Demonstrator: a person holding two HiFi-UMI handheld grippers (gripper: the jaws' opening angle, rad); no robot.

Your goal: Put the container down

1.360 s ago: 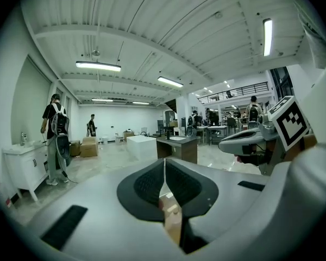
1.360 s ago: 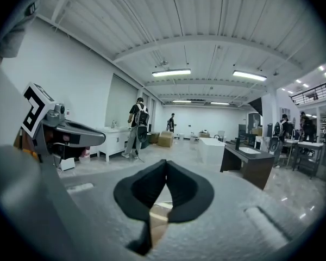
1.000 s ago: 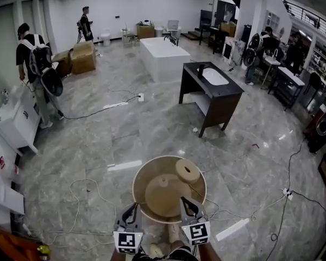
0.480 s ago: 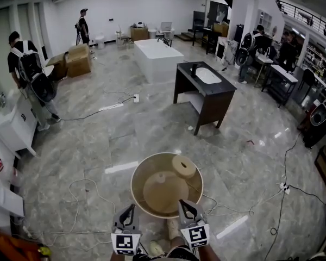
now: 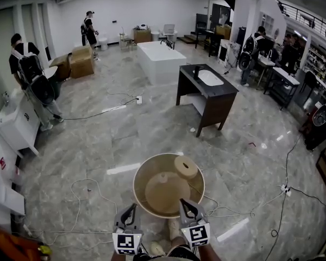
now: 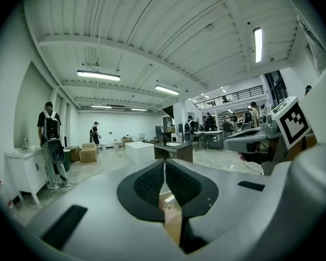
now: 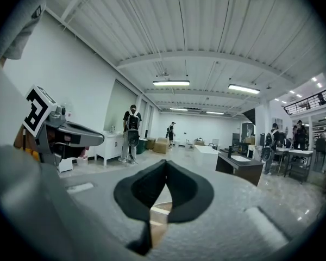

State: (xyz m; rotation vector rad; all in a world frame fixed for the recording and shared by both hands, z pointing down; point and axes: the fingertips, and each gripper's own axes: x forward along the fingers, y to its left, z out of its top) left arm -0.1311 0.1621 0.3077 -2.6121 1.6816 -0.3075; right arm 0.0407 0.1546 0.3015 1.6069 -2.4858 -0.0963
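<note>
Left gripper (image 5: 132, 207) and right gripper (image 5: 185, 203) stay clamped shut on the container (image 5: 152, 173) rim between their fingers, nothing lowered yet.

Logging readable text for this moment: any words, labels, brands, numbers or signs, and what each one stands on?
No words or numbers can be read anywhere.
The marker cubes on the left hand-held gripper and right hand-held gripper: black-and-white square patterns, no letters.
A red label at the left edge: too small to read.
The container: no print visible.
</note>
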